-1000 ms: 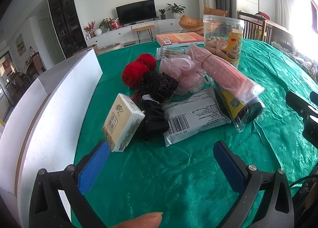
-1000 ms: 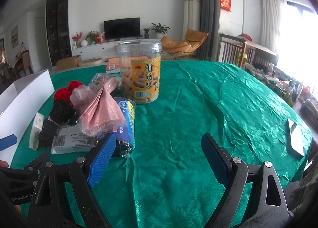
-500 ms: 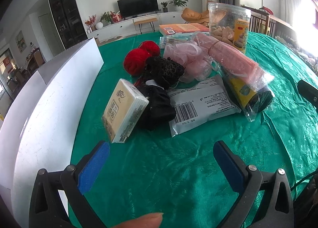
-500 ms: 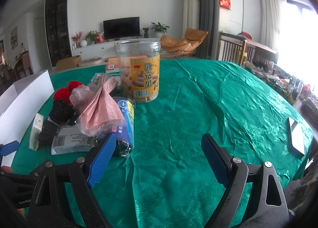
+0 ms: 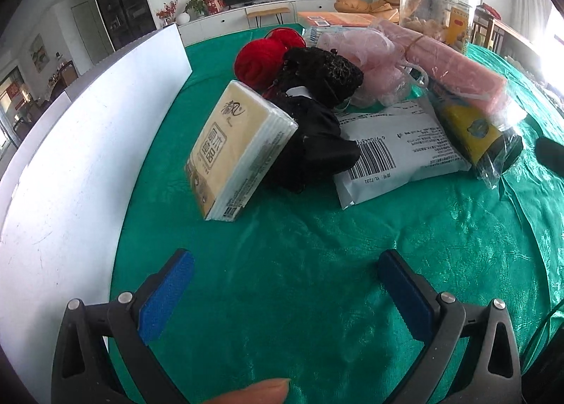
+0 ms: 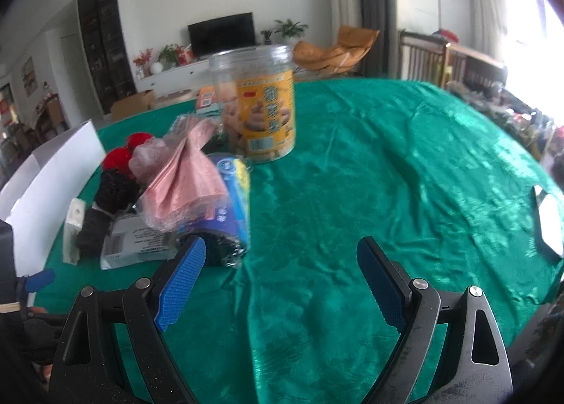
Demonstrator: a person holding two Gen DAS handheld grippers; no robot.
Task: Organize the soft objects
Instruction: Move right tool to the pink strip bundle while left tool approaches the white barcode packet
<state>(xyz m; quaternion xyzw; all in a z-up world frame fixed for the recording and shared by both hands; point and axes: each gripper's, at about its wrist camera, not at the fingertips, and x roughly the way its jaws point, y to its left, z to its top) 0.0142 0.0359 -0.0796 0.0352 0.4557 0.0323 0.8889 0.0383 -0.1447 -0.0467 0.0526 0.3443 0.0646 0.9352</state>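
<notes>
Clutter on a green tablecloth (image 5: 317,298), gathered in one heap beside a white box (image 5: 70,164). The box is stood open along the left edge, presumably as the receptacle for sorting; its inside is not shown, so its contents cannot be told.

Tissue pack (image 5: 239,154): tilted, propped against a black fabric item (image 5: 317,147), nearest to the left gripper (image 5: 282,294).
Red yarn balls (image 5: 261,58) and a black mesh pouf (image 5: 324,69): piled behind, touching.
Pink mesh sponge (image 5: 366,62) and a pink bag roll in clear wrap (image 5: 461,73): laid across a blue-and-yellow roll of bags (image 6: 232,199).
Grey barcoded pouch (image 5: 398,154): flat, partly under the black fabric.
Clear plastic jar (image 6: 257,104): upright behind the heap, lid on, filled with pale biscuits.

Left gripper: fingers spread wide, nothing held, aimed at the tissue pack but well short of it. Right gripper (image 6: 278,280): fingers wide, nothing held, over bare cloth beside the heap. No soft item is judged sorted yet.
</notes>
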